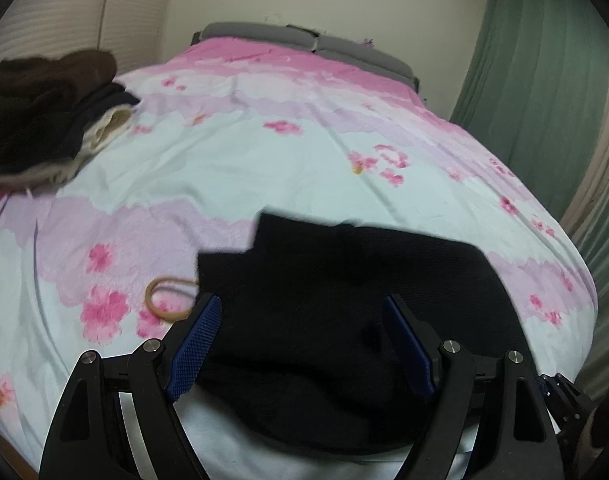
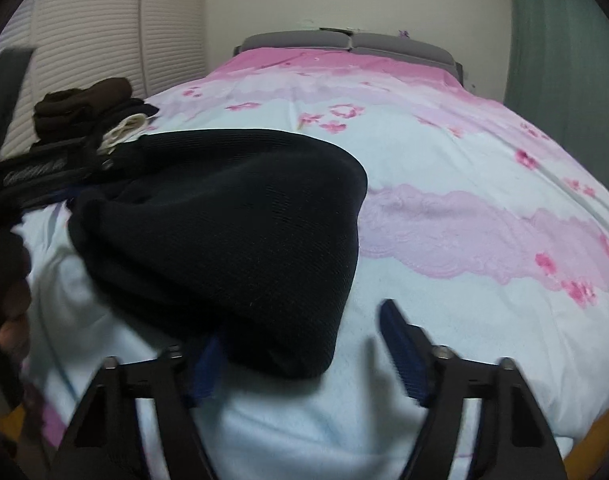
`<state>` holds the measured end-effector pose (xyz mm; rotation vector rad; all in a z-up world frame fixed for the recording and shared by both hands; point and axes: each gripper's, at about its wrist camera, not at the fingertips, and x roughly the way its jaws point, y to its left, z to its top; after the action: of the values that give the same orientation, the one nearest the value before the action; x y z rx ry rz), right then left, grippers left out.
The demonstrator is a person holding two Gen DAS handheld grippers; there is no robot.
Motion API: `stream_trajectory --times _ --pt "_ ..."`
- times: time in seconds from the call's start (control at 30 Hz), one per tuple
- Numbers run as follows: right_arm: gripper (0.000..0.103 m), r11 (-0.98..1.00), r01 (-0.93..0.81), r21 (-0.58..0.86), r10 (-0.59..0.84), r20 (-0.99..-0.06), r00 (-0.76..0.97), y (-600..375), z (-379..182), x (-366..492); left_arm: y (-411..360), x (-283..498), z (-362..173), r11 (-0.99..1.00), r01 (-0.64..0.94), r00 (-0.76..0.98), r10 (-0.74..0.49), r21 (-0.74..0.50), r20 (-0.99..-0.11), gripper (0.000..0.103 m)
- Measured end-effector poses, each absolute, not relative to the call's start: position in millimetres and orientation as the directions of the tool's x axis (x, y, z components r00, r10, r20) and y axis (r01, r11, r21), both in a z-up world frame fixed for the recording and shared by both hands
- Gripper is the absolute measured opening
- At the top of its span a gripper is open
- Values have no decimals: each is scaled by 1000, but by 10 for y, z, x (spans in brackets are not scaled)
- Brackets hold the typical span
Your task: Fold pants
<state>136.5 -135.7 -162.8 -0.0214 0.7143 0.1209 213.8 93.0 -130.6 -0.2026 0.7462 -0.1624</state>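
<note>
Black pants (image 1: 344,304) are seen bunched on a floral bedspread (image 1: 232,152) near the bed's foot. The left gripper (image 1: 302,340) is held wide over the fabric, pads apart from it. The right gripper (image 2: 304,344) is spread, nothing clamped, the pants' edge overlapping its left finger.
</note>
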Motion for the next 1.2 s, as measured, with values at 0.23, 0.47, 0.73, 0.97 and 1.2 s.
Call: stream_trajectory --times 0.23,0.47,0.73,0.97,1.2 --pt "28 989 -89 117 144 -643 752 -1510 -1653 1255 842 2177 -1428 979 88 705 -190 -182 -683 89" --pt "26 947 -34 318 252 -677 691 -1852 -1962 1284 791 2185 -1526 977 111 686 -209 -183 -697 96" --pt "58 965 -97 245 242 -676 696 -1810 -1728 1111 839 2068 -1396 977 74 698 -193 -198 -690 91" --pt "81 932 -170 321 340 -605 720 -2167 -1272 961 754 1715 -1009 994 68 769 -104 -81 -631 91" --pt "82 750 -426 506 660 -536 526 -2482 -810 1851 349 1566 -459 989 140 844 -142 -41 -517 92"
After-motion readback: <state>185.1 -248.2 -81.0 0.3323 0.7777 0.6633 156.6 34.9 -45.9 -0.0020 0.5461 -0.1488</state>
